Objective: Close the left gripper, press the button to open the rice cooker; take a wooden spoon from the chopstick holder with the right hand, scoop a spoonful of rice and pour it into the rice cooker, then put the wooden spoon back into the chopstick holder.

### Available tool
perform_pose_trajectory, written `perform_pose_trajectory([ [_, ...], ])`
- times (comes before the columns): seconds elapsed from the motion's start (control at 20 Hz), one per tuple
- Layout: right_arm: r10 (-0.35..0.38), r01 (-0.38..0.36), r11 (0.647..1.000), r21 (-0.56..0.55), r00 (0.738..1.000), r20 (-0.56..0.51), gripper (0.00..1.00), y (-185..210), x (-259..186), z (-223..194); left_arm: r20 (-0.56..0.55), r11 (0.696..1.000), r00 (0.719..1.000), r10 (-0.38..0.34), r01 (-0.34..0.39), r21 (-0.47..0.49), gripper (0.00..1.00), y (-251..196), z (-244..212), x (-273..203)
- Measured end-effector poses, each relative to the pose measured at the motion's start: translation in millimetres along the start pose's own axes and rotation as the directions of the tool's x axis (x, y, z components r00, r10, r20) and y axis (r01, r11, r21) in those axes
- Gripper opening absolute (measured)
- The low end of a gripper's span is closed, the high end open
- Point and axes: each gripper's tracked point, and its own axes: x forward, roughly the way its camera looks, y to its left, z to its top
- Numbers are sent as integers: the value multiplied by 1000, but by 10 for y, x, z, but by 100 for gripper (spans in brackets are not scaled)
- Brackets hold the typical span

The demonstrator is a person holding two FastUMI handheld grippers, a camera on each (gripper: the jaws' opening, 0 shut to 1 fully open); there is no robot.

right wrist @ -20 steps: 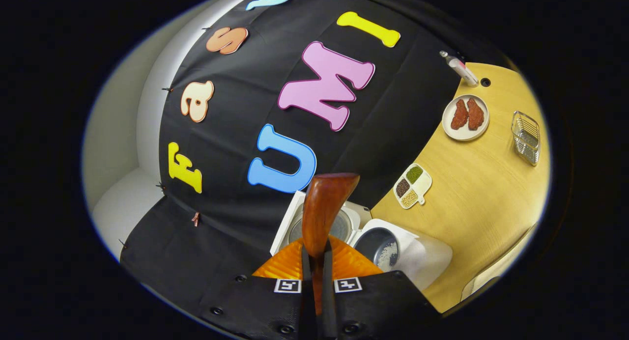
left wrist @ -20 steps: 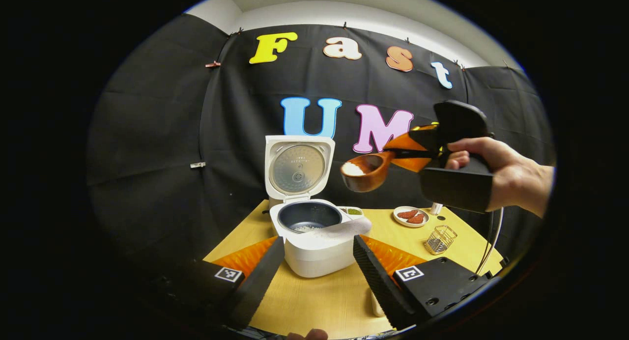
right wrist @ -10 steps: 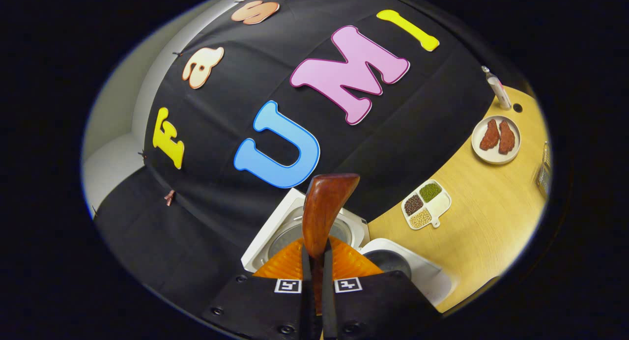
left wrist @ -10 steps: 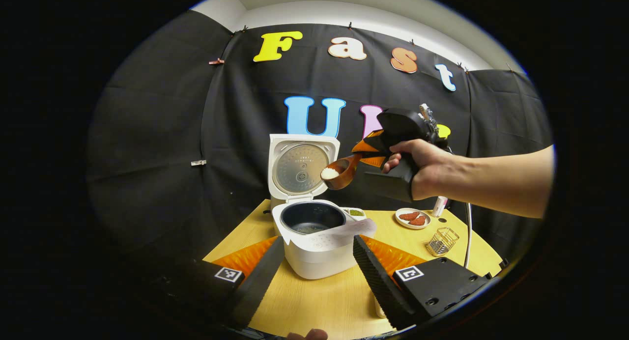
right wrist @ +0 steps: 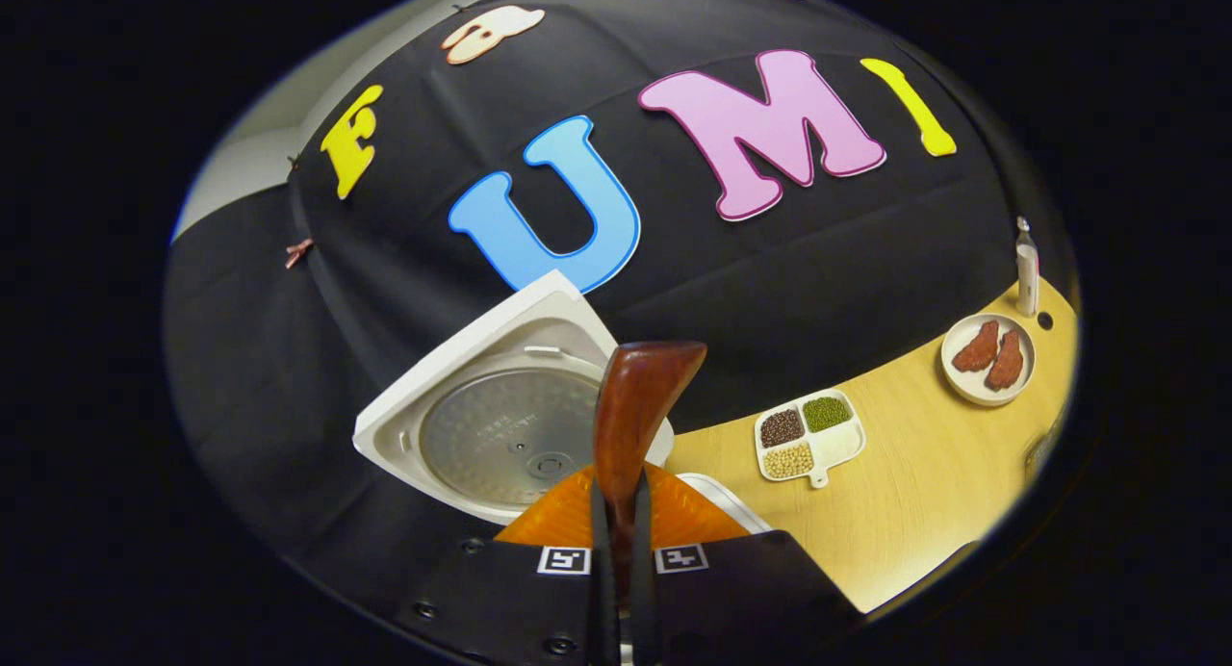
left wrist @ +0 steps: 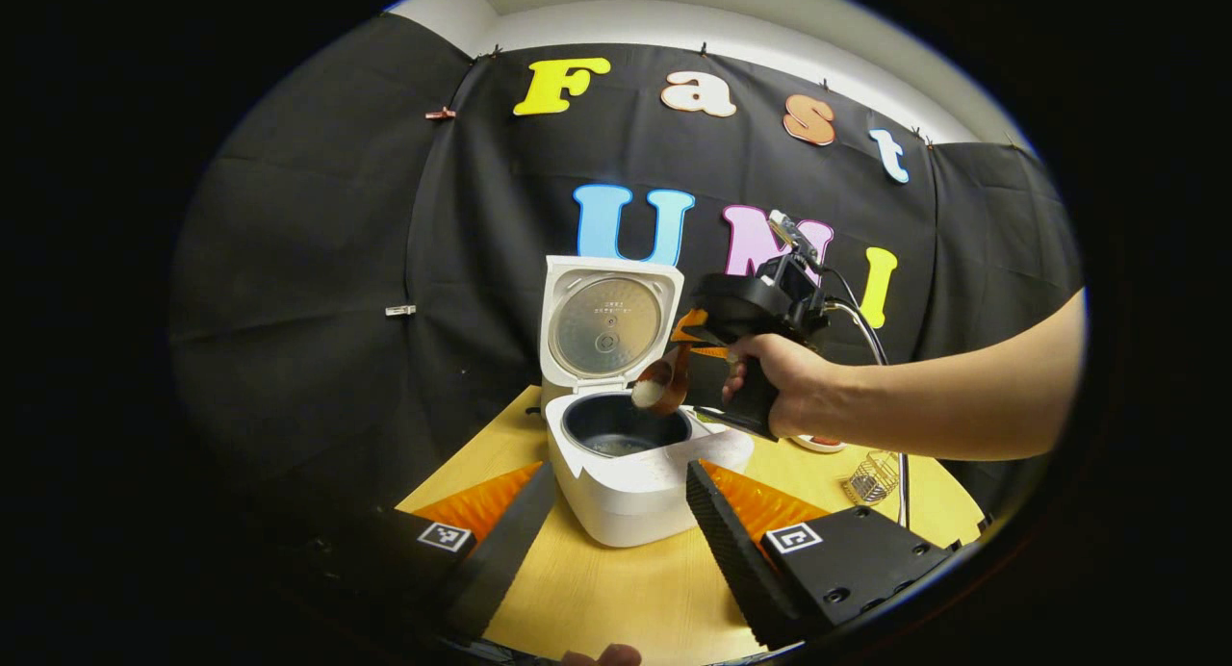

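The white rice cooker (left wrist: 626, 483) stands open on the table, lid (left wrist: 606, 324) upright and dark inner pot showing. A wooden spoon (left wrist: 661, 387) holding white rice hangs tipped over the pot's back right rim. My right gripper (left wrist: 687, 345), held in a hand, is shut on the spoon's handle. In the right gripper view the spoon (right wrist: 635, 406) rises from between the fingers of the right gripper (right wrist: 621, 517), with the lid (right wrist: 500, 430) just behind it. My left gripper (left wrist: 616, 541) is open in front of the cooker, holding nothing.
A wire chopstick holder (left wrist: 871, 475) stands at the right of the wooden table (left wrist: 616, 599). Behind the cooker are a divided dish of beans (right wrist: 808, 435), a plate with two red-brown pieces (right wrist: 991, 356) and a small bottle (right wrist: 1026, 267). The forearm (left wrist: 962, 406) reaches in from the right.
The right gripper has carried the spoon of rice left and down, from high beside the cooker to just over the pot, and tipped it. The left gripper has barely moved.
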Motion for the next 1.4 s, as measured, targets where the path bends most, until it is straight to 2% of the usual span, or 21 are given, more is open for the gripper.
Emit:
perform_pose_trajectory([
  [0.25, -15, 16, 997, -80, 1000, 7, 10, -27, 97, 4, -11, 1000, 1000, 9, -9, -14, 95, 30, -68, -13],
  [0.45, -20, 22, 976, -215, 1000, 10, 10, 45, 116, 12, -23, 1000, 1000, 14, -15, -19, 95, 34, -125, -18],
  [0.55, -8, 10, 961, -277, 1000, 7, 9, 130, 102, -18, -26, 1000, 1000, 12, -13, -25, 97, 30, -121, -16],
  [0.75, 24, -19, 919, -395, 1000, 8, 10, 305, 106, -65, -29, 999, 1000, 9, -10, -34, 95, 26, -141, -22],
  [0.9, 53, -44, 873, -486, 999, 4, 10, 468, 130, -86, -33, 999, 999, 6, -8, -37, 95, 31, -163, -18],
  [1.05, 75, -59, 792, -608, 997, 1, 9, 582, 114, -139, -37, 999, 999, 10, -11, -46, 95, 66, -187, -27],
  [1.15, 95, -71, 715, -696, 996, -4, 9, 658, 84, -195, -40, 998, 999, 7, -9, -55, 95, 65, -199, -16],
  [1.3, 139, -93, 573, -814, 990, -16, 9, 783, -5, -328, -40, 998, 999, 2, -4, -56, 95, 62, -192, -9],
  [1.4, 162, -110, 515, -850, 986, -30, 10, 814, -40, -396, -38, 999, 999, -3, 1, -51, 95, 25, -190, -3],
])
